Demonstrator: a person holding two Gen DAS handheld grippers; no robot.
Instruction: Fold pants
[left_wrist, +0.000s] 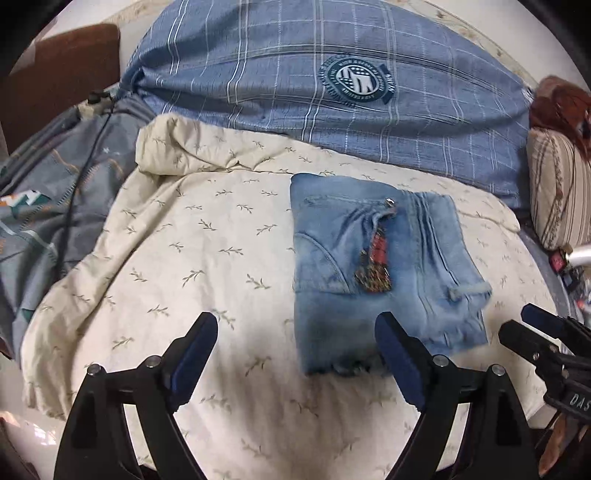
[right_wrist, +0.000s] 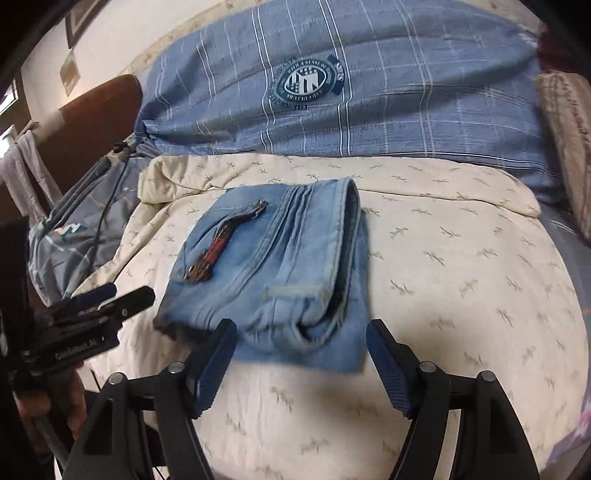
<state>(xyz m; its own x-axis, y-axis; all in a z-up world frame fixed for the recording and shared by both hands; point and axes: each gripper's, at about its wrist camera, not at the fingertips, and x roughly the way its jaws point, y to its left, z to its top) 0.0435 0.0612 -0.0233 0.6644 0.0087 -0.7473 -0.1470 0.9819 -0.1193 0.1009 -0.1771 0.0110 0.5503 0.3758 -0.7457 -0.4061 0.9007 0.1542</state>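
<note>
Light blue folded jeans (left_wrist: 376, 266) lie in a compact packet on the cream leaf-print sheet (left_wrist: 184, 240), a red patterned patch showing on top. My left gripper (left_wrist: 295, 325) stands open just in front of the packet's near left corner, and its pads touch nothing. The right wrist view shows the jeans (right_wrist: 280, 266) with their layered fold edges facing me. My right gripper (right_wrist: 301, 328) is open, and the packet's near edge shows in the gap without either pad pressing on it. Each gripper also shows in the other's view, the right gripper (left_wrist: 532, 321) and the left gripper (right_wrist: 125, 295).
A big blue plaid pillow (left_wrist: 295, 74) with a round emblem lies behind the jeans. Grey patterned bedding (left_wrist: 55, 203) with a black cable is bunched at the left. A striped cushion (left_wrist: 557, 192) sits at the right, a brown headboard (left_wrist: 62, 74) at the far left.
</note>
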